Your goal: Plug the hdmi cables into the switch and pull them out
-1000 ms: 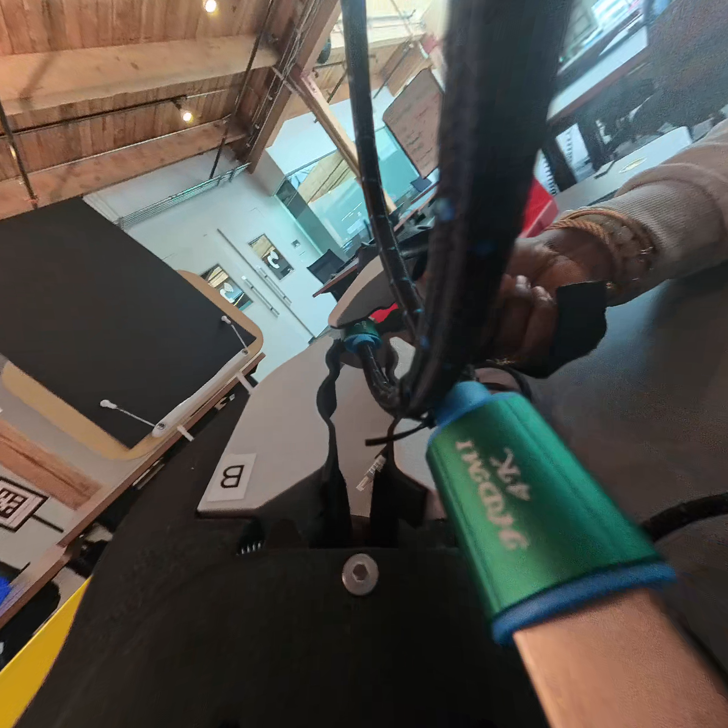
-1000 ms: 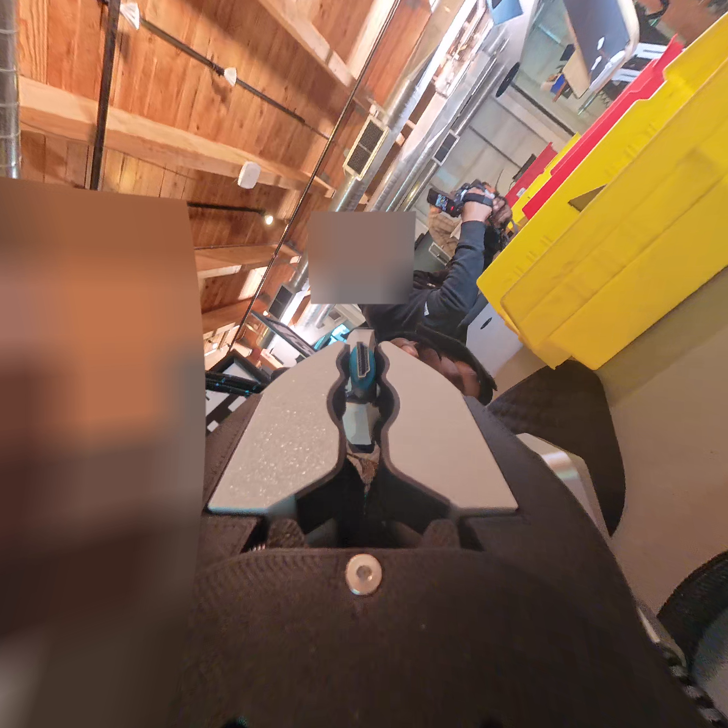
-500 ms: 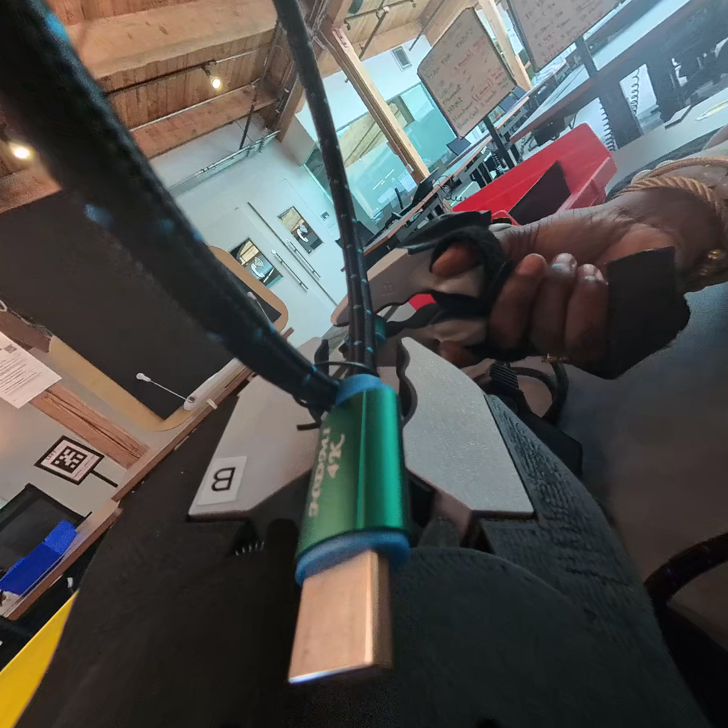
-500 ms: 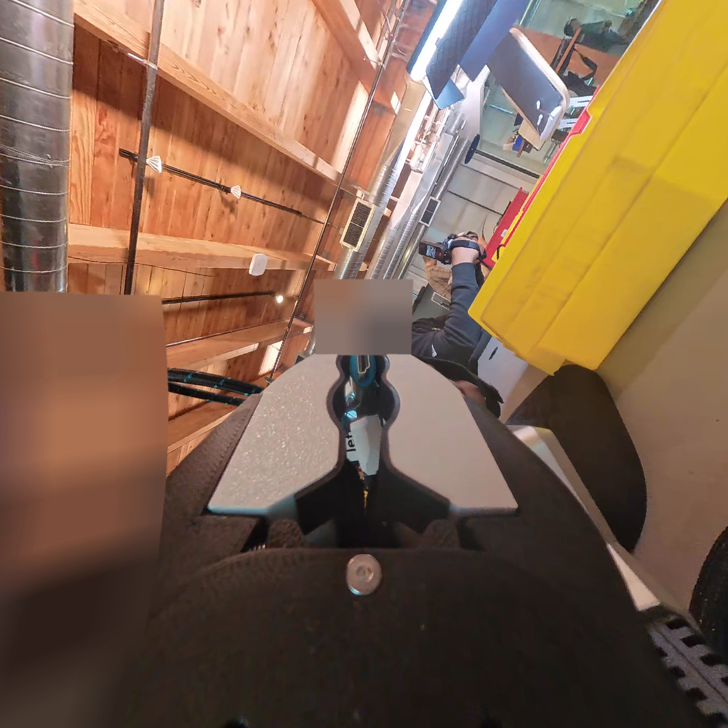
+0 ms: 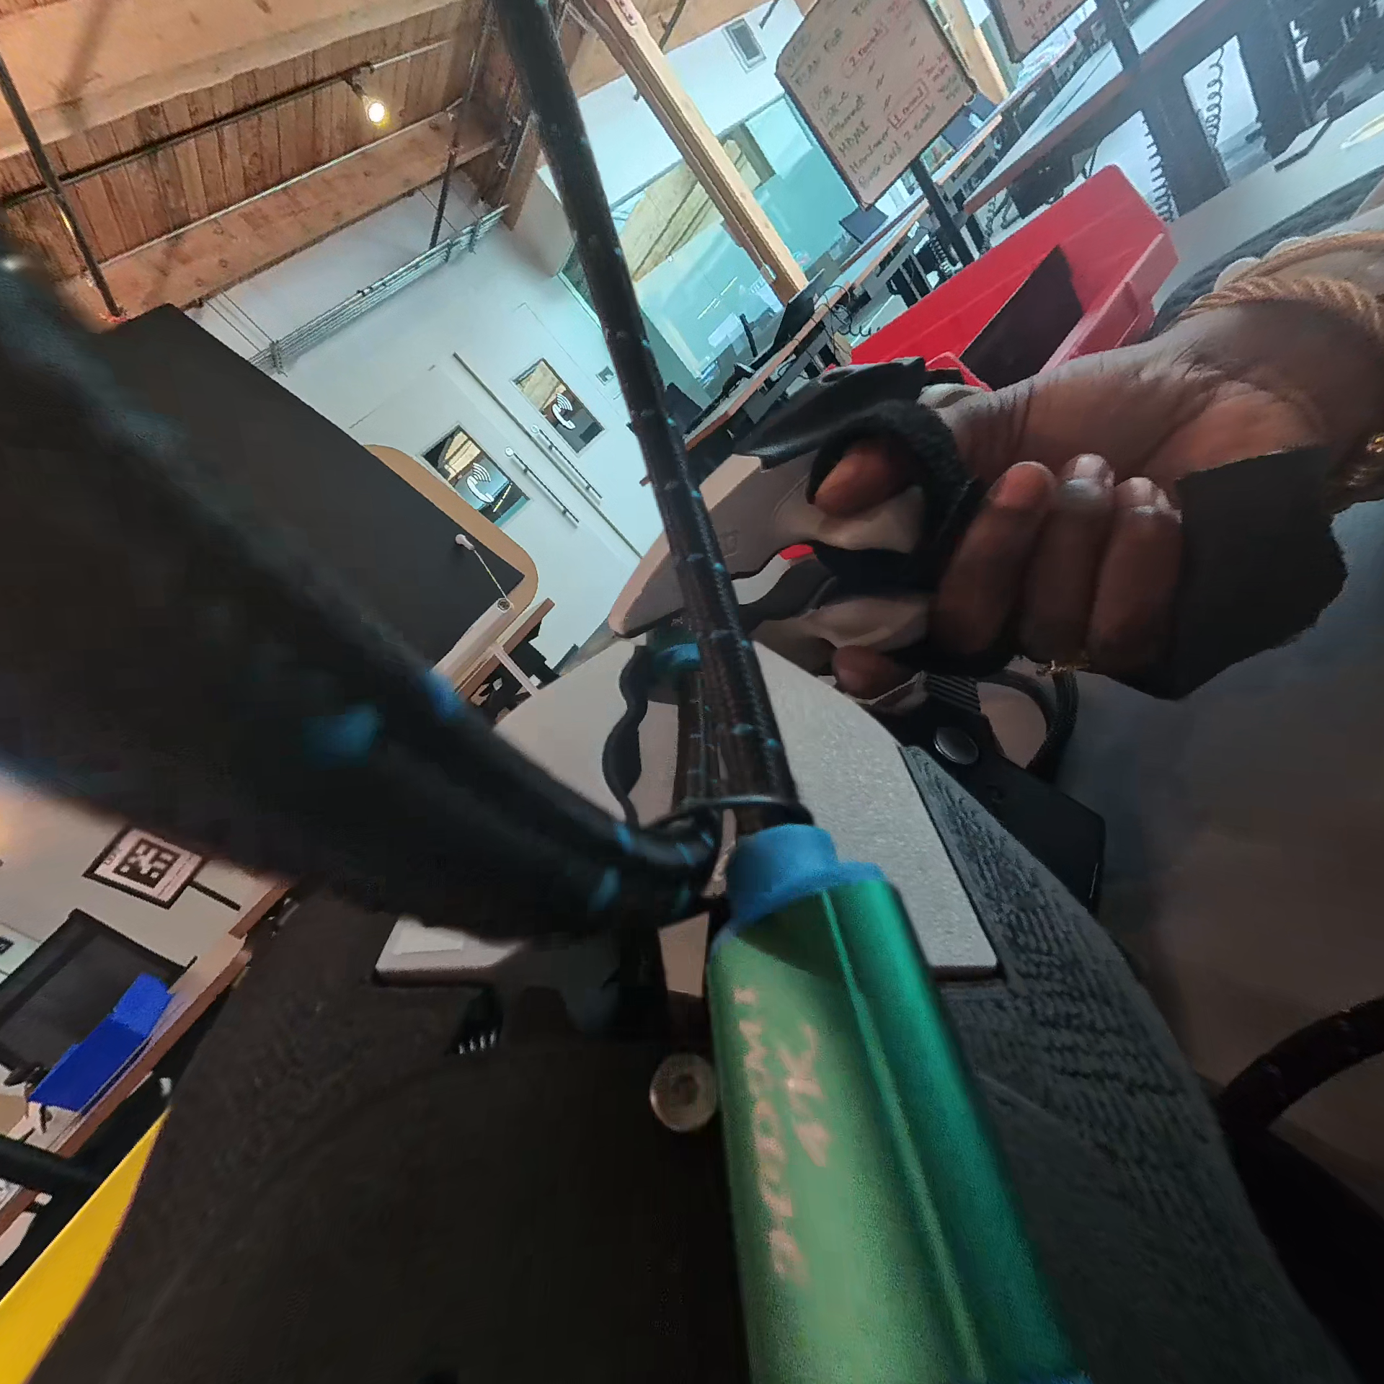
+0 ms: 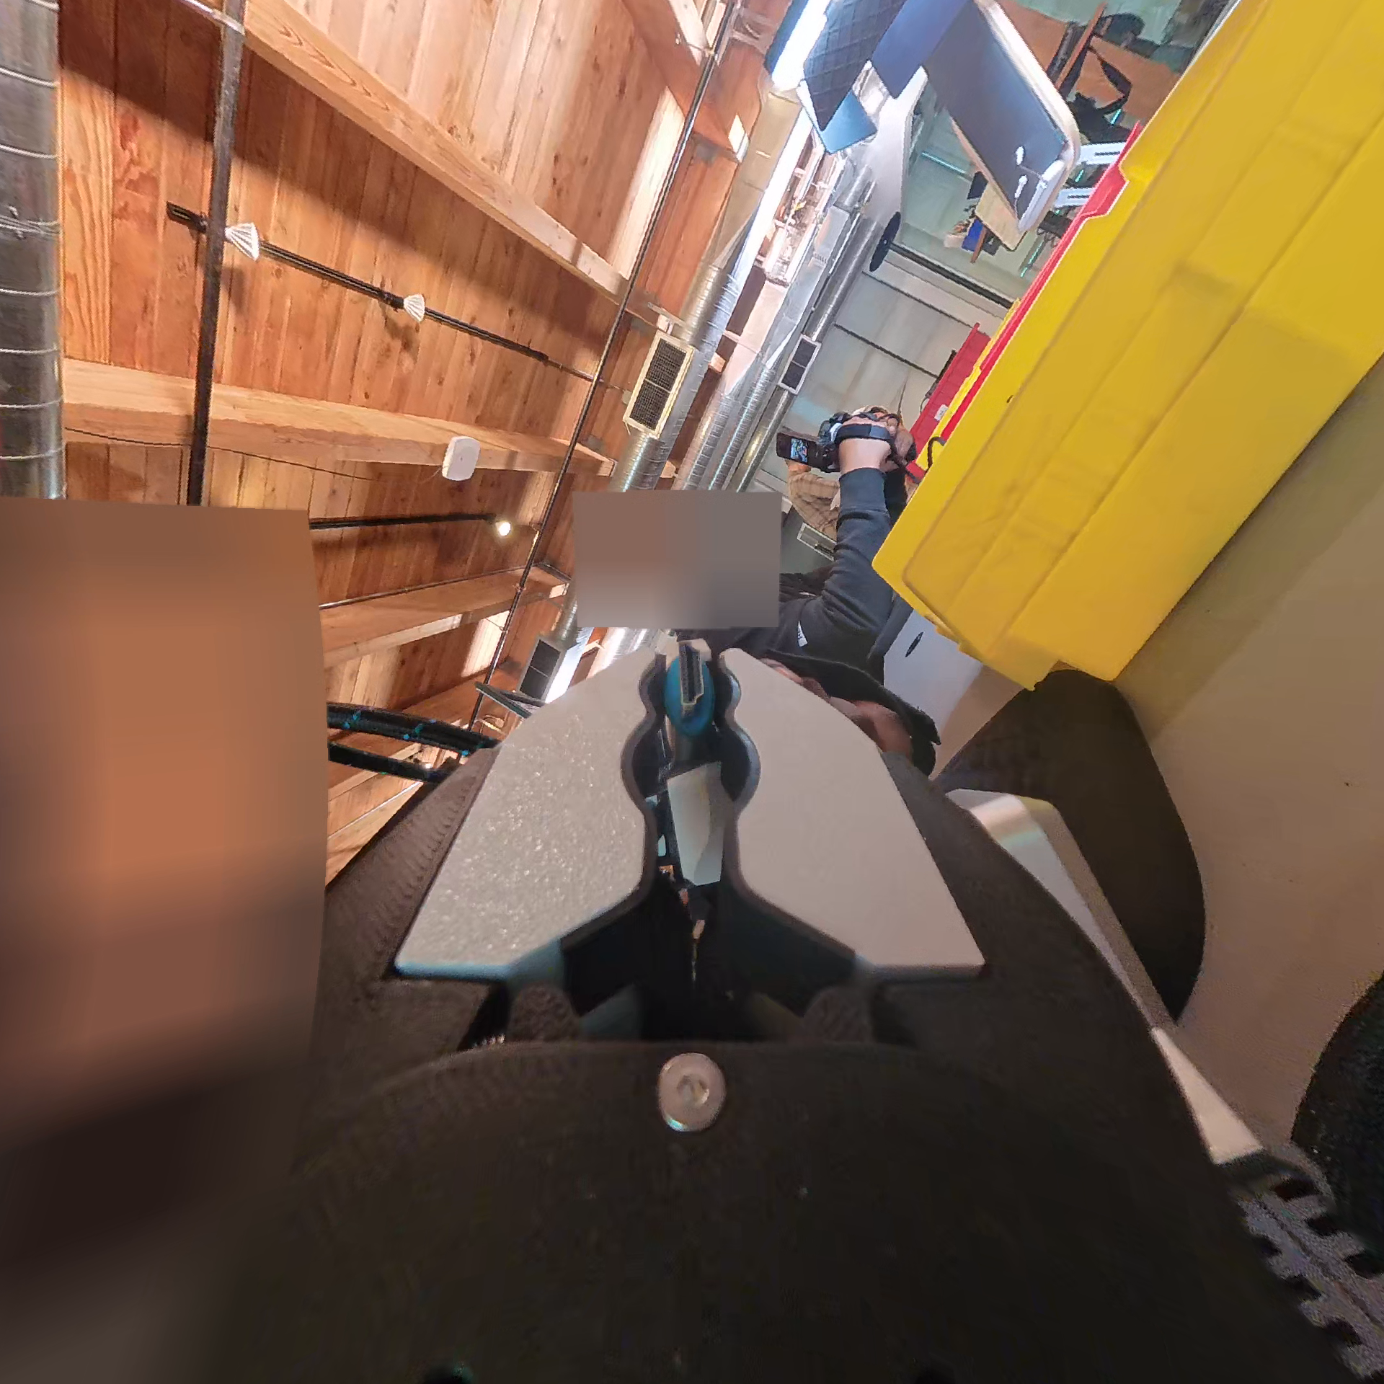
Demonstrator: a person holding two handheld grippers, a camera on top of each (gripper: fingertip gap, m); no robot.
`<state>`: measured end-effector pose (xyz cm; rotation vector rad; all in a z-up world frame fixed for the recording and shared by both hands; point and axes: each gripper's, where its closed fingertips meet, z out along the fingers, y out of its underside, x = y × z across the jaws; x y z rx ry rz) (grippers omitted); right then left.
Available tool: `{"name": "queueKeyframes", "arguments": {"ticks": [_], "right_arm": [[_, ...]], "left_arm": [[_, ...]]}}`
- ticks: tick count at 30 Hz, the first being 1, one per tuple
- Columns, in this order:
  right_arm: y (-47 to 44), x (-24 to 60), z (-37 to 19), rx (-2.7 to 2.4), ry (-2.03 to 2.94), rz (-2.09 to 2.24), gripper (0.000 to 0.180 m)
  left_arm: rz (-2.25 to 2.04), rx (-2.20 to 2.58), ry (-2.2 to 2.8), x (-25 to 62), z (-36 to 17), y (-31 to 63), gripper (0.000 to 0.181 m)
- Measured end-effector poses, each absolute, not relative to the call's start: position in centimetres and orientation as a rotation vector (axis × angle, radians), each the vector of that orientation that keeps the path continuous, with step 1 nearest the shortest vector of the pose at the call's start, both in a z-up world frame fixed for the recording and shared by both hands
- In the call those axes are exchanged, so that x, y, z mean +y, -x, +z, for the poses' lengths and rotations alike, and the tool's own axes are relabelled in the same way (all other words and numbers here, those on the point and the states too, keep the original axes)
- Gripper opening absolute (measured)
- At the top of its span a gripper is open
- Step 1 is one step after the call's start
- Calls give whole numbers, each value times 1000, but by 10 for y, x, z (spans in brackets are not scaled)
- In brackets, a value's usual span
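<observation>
R gripper (image 6: pixel 685 693) pinches blue-collared HDMI plug (image 6: pixel 687 689). L gripper (image 5: pixel 666 666) grips braided cable (image 5: pixel 719 674) w/ green lettered connector (image 5: pixel 861 1123). Yellow bin (image 6: pixel 1123 374), contents hidden.

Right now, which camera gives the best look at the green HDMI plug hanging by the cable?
The left wrist view: the green HDMI plug fills the foreground, dangling from the braided cable. The right wrist view shows none of it, only a blue-collared plug pinched in that gripper.

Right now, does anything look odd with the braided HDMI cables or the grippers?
Yes. A loose green metal HDMI plug dangles right against the left camera, its black braided cable looped across the left gripper. The right gripper pinches a blue-collared HDMI plug pointing upward toward the ceiling.
</observation>
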<state>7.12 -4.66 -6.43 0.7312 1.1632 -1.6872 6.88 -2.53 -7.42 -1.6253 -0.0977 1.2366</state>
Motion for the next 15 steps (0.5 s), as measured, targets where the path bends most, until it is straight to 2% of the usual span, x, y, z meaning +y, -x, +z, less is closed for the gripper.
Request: {"name": "queueKeyframes", "arguments": {"ticks": [6, 9, 12, 15], "right_arm": [[-77, -47, -63, 1297, -636, -1698, 14], [-80, -35, -48, 1551, -394, -1799, 42], [-72, -14, -61, 2178, -34, -1886, 66], [-58, 19, -109, 2871, 357, -1618, 69]], "left_arm": [[1152, -102, 1624, -26, -73, -74, 21], [1071, -143, 1617, -36, -67, -78, 20], [1017, -221, 1659, -56, -68, -76, 20], [1020, -294, 1688, -77, -70, -74, 20]]}}
